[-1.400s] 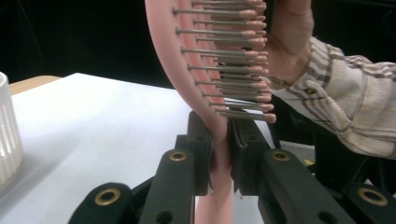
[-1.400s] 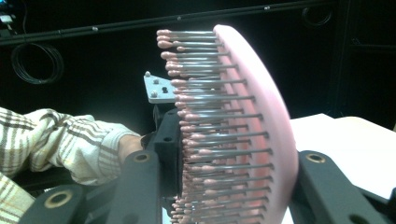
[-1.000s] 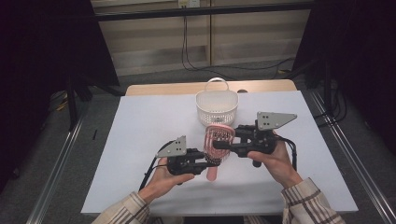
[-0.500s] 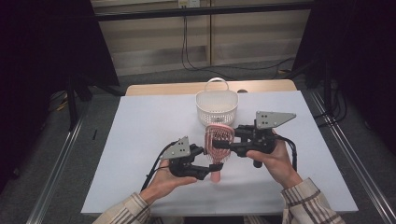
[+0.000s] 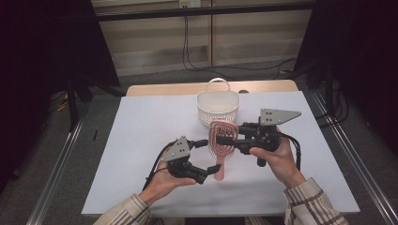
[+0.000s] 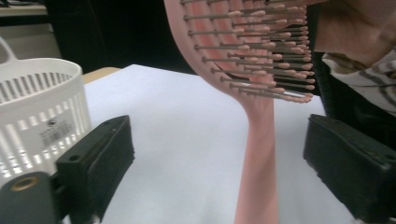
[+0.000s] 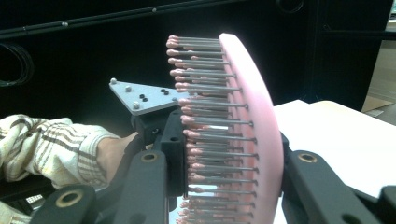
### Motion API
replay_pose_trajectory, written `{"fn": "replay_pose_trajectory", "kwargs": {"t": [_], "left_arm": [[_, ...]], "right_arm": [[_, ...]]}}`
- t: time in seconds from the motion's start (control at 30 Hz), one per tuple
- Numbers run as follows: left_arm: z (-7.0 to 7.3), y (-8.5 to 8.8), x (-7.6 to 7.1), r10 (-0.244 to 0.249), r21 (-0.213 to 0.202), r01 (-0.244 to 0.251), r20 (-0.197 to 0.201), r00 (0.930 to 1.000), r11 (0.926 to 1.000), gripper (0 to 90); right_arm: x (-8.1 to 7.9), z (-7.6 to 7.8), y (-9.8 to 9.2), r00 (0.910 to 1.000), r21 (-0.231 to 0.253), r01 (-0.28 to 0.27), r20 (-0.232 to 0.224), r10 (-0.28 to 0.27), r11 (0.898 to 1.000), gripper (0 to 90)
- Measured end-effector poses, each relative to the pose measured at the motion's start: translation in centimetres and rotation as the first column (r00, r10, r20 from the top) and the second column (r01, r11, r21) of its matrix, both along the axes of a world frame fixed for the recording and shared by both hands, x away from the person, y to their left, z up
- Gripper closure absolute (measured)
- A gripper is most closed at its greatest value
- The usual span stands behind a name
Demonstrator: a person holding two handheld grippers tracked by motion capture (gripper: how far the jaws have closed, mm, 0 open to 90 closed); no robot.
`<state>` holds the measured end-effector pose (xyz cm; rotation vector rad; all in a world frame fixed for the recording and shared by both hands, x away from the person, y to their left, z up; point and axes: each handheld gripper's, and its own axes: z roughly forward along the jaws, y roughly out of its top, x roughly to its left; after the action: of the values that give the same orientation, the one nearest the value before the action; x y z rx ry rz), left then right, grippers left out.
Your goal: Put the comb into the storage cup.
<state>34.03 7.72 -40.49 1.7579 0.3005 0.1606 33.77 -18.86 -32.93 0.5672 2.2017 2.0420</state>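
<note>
From the high view we see a pink hairbrush (image 5: 221, 139) held above the white worktop (image 5: 141, 126), just in front of a white slatted basket (image 5: 218, 107). Our right tool (image 5: 224, 139) pinches the brush by its head, handle hanging down toward us. Our left tool (image 5: 206, 172) sits low beside the handle's end — its jaws have just been opening, and the handle stands between them without being pressed.

In the left gripper view the left tool (image 6: 219, 163) stands spread wide, with the brush handle (image 6: 256, 172) rising in the gap, clear of both pads (image 6: 100, 158). The bristled head leans over at the top, and the basket (image 6: 42, 107) stands off to the left of this view.

In the right gripper view the right tool (image 7: 224, 182) clamps the brush head (image 7: 243, 121) across its thickness: one jaw on the smooth pink back, the other against the bristle side. The left hand's sleeve (image 7: 51, 144) shows behind.

We judge the handover as just made, with the brush now carried by the right tool alone. To do the next part well, we should draw the left tool straight back from the handle without brushing it, keep the right grip firm — bristles give under pressure, so the head could twist — and then carry the brush over the basket's rim before lowering it in handle first.
</note>
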Motion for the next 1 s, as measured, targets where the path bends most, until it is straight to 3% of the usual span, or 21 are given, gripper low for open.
{"fn": "replay_pose_trajectory", "kwargs": {"t": [0.1, 0.3, 0.47, 0.7, 0.8, 1.0], "left_arm": [[0.3, 0.3, -0.1, 0.024, -0.007, -0.024, -0.035, 0.9991, 0.9997, 4.4], [0.6, 1.4, -0.5, 0.078, -0.012, -0.078, -0.012, 0.9969, 0.9969, 2.4], [0.6, 2.5, -0.3, 0.177, 0.006, -0.176, -0.003, 0.9843, 0.9843, 2.5], [0.9, 4.1, -0.1, 0.22, -0.006, -0.22, -0.007, 0.9755, 0.9755, 2.5], [0.6, 4.7, -0.2, 0.223, 0.0, -0.223, -0.009, 0.9747, 0.9748, 2.3], [0.1, 5.8, -0.2, 0.289, -0.032, -0.289, -0.004, 0.9573, 0.9568, 2.5]], "right_arm": [[0.2, 0.0, -0.1, 0.9999, 0.004, 0.017, -0.002, -0.017, 1.0, 63.3], [0.2, 0.2, -0.4, 0.9983, -0.003, 0.059, -0.006, -0.059, 0.998, 63.4], [0.3, 0.3, -0.6, 0.9958, -0.005, 0.091, -0.01, -0.091, 0.996, 63.3], [0.3, 0.8, -1.3, 0.9895, 0.003, 0.144, -0.003, -0.144, 0.99, 63.4], [0.3, 0.8, -1.6, 0.9863, 0.003, 0.165, -0.002, -0.165, 0.986, 63.4], [0.4, 1.0, -2.1, 0.9777, -0.003, 0.21, 0.0, -0.21, 0.978, 63.3]]}}
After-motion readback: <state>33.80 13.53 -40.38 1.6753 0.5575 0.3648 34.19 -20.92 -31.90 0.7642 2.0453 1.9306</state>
